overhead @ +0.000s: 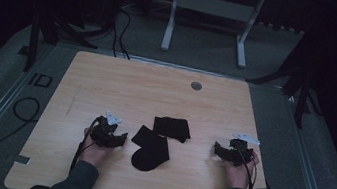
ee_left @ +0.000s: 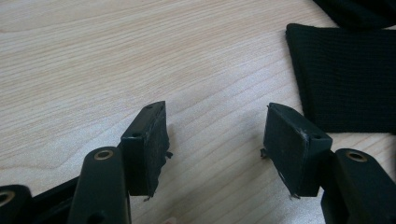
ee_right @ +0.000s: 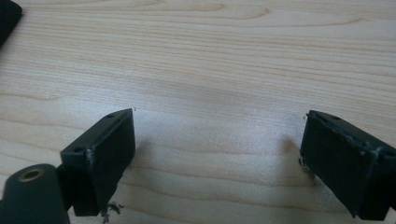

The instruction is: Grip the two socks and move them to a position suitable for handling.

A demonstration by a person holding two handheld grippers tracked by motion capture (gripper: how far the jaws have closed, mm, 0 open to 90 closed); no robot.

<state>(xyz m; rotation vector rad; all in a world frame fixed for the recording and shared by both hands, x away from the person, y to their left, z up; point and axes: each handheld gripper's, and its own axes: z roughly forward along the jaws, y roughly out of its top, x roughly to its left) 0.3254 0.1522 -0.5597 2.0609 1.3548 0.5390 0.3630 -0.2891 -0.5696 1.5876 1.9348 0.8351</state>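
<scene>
Two black socks lie near the middle of the wooden table [overhead: 107, 85]. One sock [overhead: 150, 149] lies nearer me; the other sock [overhead: 172, 127] lies folded just beyond it, and the two overlap. My left gripper [overhead: 122, 137] rests on the table just left of the near sock, open with nothing between its jaws. In the left gripper view the gripper [ee_left: 215, 144] points past the ribbed edge of a black sock [ee_left: 345, 79]. My right gripper [overhead: 215, 149] sits low at the right, apart from the socks. The right gripper [ee_right: 217, 158] is open wide over bare wood.
A small round grey grommet [overhead: 196, 85] sits in the table's far edge. Strips of tape [overhead: 22, 159] mark the near corners. A cable [overhead: 25, 108] loops on the floor at the left, and a white desk frame [overhead: 208, 19] stands beyond the table.
</scene>
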